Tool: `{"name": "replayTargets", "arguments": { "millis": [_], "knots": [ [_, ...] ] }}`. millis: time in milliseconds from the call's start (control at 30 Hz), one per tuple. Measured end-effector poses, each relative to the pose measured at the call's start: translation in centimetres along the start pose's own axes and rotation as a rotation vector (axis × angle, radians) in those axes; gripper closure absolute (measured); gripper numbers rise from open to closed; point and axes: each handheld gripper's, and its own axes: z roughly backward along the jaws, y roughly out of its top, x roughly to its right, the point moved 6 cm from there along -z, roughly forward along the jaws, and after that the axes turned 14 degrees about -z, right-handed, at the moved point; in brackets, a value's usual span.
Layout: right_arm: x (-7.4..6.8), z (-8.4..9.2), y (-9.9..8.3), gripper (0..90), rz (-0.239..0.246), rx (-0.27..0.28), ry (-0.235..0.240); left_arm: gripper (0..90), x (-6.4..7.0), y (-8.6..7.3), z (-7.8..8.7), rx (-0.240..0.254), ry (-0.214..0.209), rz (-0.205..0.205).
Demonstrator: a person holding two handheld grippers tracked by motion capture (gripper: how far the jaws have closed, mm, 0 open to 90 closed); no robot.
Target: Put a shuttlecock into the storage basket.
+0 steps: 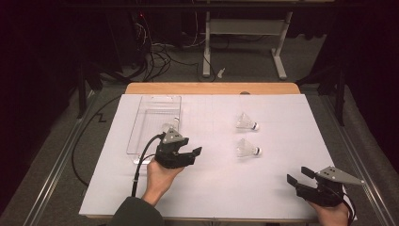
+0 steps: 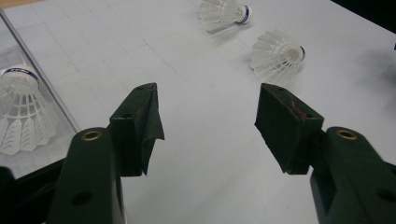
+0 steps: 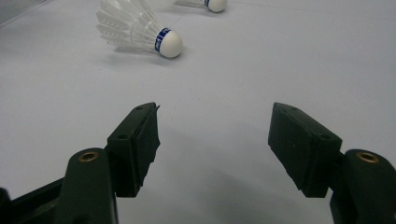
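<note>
At the left of the high view, a clear plastic tray lies on the white tabletop, with one white shuttlecock inside it near the tray's right wall; in the left gripper view this shuttlecock stands cork-up behind the clear wall. Just beside the tray's near right corner, the left gripper is held above the tabletop, its jaws released and standing wide apart with nothing between them; in its own view the left gripper points toward the two loose shuttlecocks. Farther right, well apart from the tray, the far shuttlecock and the near shuttlecock lie on their sides on the tabletop, one behind the other, corks pointing right. At the lower right corner of the tabletop, the right gripper is also released, jaws spread and empty, aimed left toward the near shuttlecock, which lies well ahead of its jaws in the right gripper view.
</note>
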Motion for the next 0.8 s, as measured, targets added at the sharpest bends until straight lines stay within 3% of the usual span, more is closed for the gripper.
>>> {"name": "replayTargets", "arguments": {
  "millis": [333,467,800],
  "knots": [
    [0.0,-0.1,0.0,33.8,-0.003,-0.001,0.002,40.5,0.5,1.0,-1.1,-0.001,-0.022,-0.008],
    [0.2,0.0,0.0,33.8,-0.01,0.003,0.003,40.5,1.5,0.7,-1.8,-0.014,-0.042,-0.019],
    [0.0,0.0,0.0,33.8,-0.002,0.0,0.002,40.5,1.9,0.9,-2.2,-0.015,-0.051,-0.019]
  ]
}}
